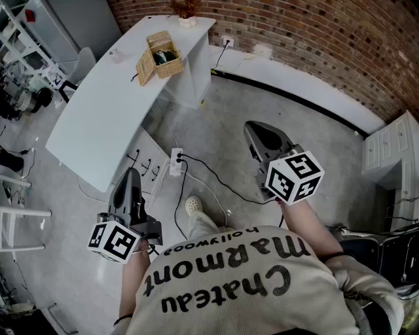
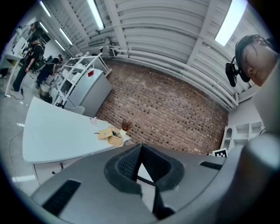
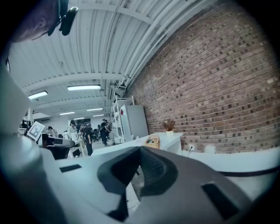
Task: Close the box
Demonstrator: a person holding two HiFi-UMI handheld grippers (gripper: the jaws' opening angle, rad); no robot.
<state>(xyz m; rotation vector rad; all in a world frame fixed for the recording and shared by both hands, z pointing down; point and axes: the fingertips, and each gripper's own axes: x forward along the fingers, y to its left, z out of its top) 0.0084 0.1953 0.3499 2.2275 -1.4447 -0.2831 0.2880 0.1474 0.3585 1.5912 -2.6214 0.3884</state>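
Pointing out over the floor, the left gripper (image 2: 140, 148) has its jaws closed, the ribbed pads meeting at their tips with nothing between them. The right gripper (image 3: 140, 149) is likewise closed and empty, its jaws tipped a little downward. Below and between the two sets of jaws are the person's shoe (image 1: 194, 206) and, just ahead of it, a white power strip (image 1: 176, 161) with a black cable (image 1: 216, 175) trailing across the grey floor (image 1: 262, 98). Well ahead of both jaws stands a long white table (image 1: 98, 124). The wicker box (image 1: 167, 59) sits near its far end, ahead and to the left of the left jaws, and far ahead of the right jaws, just past their tips in the right gripper view. Its lid (image 1: 145, 65) stands open at the box's side. Beyond the box a small potted plant (image 1: 186, 12) stands by the brick wall (image 1: 294, 39).
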